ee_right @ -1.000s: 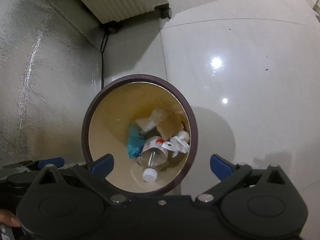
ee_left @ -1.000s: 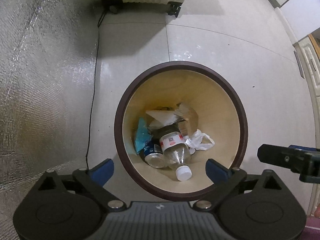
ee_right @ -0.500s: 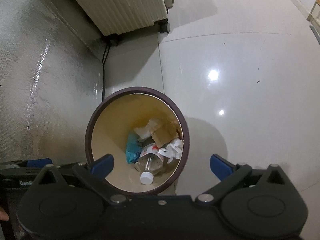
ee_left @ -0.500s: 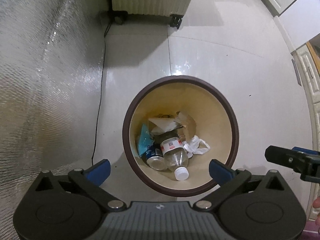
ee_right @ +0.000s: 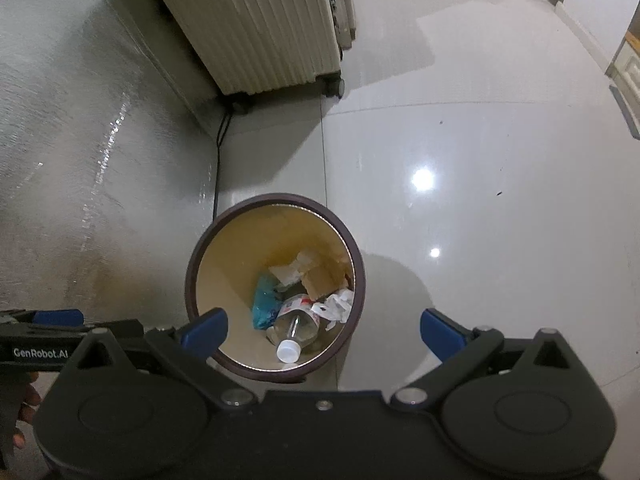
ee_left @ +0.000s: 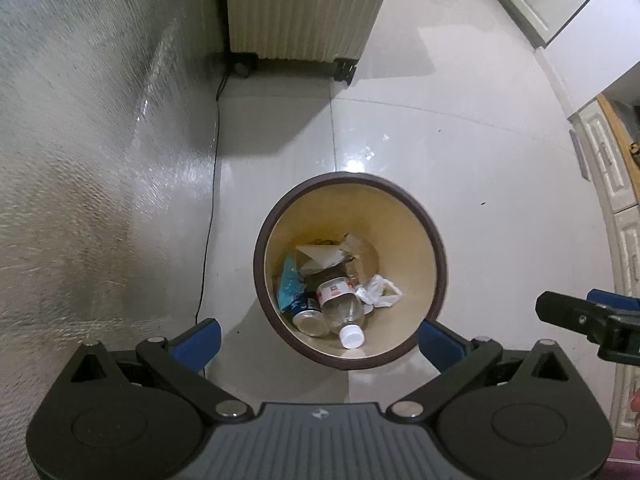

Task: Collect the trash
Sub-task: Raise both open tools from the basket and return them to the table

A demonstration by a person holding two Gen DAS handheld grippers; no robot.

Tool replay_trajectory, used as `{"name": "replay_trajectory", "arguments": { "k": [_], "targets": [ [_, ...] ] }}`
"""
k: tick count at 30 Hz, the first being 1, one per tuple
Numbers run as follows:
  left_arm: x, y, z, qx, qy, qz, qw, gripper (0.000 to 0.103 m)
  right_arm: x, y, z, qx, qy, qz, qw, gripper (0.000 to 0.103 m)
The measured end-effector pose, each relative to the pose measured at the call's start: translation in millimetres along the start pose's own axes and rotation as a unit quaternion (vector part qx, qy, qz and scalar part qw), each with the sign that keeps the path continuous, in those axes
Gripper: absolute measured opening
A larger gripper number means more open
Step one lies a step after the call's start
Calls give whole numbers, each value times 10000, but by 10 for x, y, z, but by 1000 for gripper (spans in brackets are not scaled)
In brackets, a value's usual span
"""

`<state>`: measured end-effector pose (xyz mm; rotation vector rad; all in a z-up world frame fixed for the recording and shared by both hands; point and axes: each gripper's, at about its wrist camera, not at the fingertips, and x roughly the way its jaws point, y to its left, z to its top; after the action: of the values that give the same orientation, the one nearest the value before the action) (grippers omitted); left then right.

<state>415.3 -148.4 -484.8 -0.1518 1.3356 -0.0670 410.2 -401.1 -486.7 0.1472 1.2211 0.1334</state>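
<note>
A round bin with a dark brown rim and tan inside stands on the floor below both grippers. In it lie a clear plastic bottle with a white cap, a can, a blue wrapper, torn cardboard and crumpled white paper. My left gripper hangs open and empty above the bin. My right gripper is open and empty too, above the bin's right side.
A white ribbed radiator heater on castors stands beyond the bin, its black cord running along the silvery wall. Glossy tile floor spreads to the right. White cabinets line the far right.
Both grippers have risen and pulled back from the bin, which looks smaller and lower in each view. More of the heater shows. The trash inside has not moved.
</note>
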Motion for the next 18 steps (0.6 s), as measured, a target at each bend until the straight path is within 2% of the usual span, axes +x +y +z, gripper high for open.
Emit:
{"name": "replay_trajectory", "arguments": {
  "k": [8, 18],
  "targets": [
    [-658, -108, -2, -81, -364, -13, 9993, 103, -632, 43, 37, -96, -213, -55, 9997, 103],
    [-1827, -298, 17, -22, -764, -125, 9970, 103, -1820, 219, 185, -72, -537, -128, 9984, 103]
  ]
}}
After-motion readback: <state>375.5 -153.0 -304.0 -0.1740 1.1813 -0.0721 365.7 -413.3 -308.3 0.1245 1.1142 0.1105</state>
